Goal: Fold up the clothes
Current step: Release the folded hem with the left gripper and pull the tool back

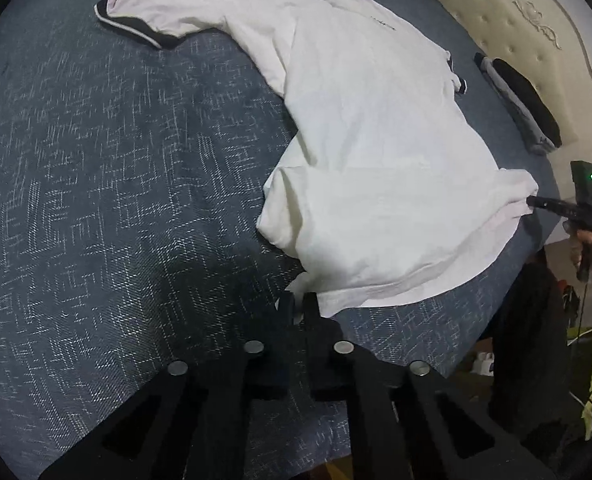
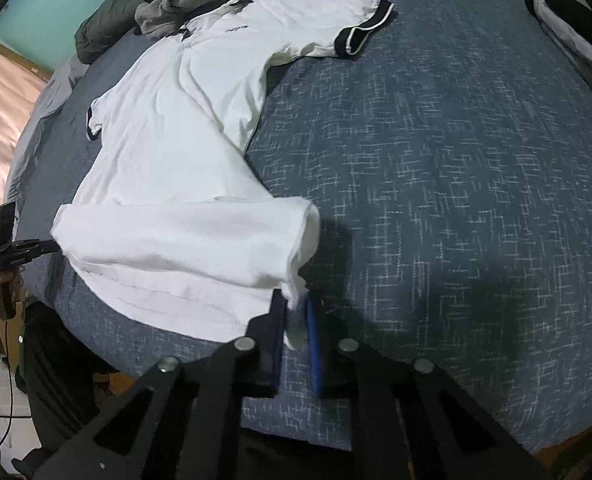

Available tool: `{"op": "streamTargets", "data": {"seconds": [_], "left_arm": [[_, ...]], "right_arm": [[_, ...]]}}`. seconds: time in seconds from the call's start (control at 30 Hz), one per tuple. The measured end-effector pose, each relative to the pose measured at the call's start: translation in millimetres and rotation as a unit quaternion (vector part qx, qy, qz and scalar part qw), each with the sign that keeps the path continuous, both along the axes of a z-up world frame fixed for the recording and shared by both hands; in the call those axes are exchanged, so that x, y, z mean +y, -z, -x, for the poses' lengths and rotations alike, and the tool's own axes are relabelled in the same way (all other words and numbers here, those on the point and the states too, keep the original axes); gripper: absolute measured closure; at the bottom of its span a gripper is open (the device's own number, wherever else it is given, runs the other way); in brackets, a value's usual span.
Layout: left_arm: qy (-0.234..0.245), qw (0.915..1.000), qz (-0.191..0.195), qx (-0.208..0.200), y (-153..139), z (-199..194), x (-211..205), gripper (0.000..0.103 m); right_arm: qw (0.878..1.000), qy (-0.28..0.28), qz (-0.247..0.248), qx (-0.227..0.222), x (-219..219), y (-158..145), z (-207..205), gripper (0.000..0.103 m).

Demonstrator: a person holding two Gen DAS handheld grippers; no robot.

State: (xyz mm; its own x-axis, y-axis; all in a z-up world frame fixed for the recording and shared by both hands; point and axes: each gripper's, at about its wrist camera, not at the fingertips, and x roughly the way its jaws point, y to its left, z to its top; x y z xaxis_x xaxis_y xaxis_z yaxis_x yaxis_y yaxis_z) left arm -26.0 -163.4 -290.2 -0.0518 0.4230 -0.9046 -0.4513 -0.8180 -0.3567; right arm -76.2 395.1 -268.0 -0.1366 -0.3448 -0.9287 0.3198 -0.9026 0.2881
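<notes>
- We saw the white polo shirt (image 1: 360, 152) spread across the blue patterned bedspread (image 1: 115, 184), collar away from us, its hem at the near edge.
- Our left gripper (image 1: 299, 300) was clenched on one hem corner (a scrap of white showed between the fingers).
- Our right gripper (image 2: 296, 312) grasped the other hem corner, lifted slightly and curled over.
- A folded dark garment (image 1: 520, 104) lay near the cream headboard (image 1: 536, 20), apart from the shirt.

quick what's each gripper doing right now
left gripper: shut on a hem corner of the shirt.
right gripper: shut on the other hem corner, lifted off the bed.
</notes>
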Motion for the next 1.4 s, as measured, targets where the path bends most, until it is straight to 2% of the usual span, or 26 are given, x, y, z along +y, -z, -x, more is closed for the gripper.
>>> {"op": "streamTargets", "data": {"seconds": [0.23,0.5,0.73,1.0,1.1,1.17,1.3,1.4], "left_arm": [[0.013,0.9997,-0.001,0.019,-35,-3,-1,0.1],[0.042,0.9985,0.023,0.026,-70,-26,-7,0.1],[0.056,0.9978,0.034,0.014,-68,-53,-14,0.1],[0.057,0.9968,0.046,-0.032,-23,-74,-11,0.1],[0.045,0.9973,0.037,-0.045,-15,-73,-15,0.099],[0.032,0.9979,0.027,-0.049,-16,-67,-20,0.095],[0.003,0.9993,0.014,-0.036,-32,-48,-34,0.079],[-0.015,0.9998,0.007,-0.01,-49,-29,-41,0.078]], "right_arm": [[1.0,-0.011,0.013,0.016,2,-32,0,0.098],[0.999,-0.034,0.011,0.031,1,-78,-19,0.098],[0.999,-0.052,0.004,0.015,1,-63,-44,0.098],[0.999,-0.034,-0.001,-0.009,15,-33,-54,0.098],[0.999,-0.036,0.006,-0.021,17,-25,-56,0.097],[0.999,-0.041,0.01,-0.029,18,-22,-56,0.096],[0.999,-0.042,0.0,-0.024,22,-27,-48,0.093],[0.999,-0.032,0.012,-0.023,29,-42,-33,0.092]]}}
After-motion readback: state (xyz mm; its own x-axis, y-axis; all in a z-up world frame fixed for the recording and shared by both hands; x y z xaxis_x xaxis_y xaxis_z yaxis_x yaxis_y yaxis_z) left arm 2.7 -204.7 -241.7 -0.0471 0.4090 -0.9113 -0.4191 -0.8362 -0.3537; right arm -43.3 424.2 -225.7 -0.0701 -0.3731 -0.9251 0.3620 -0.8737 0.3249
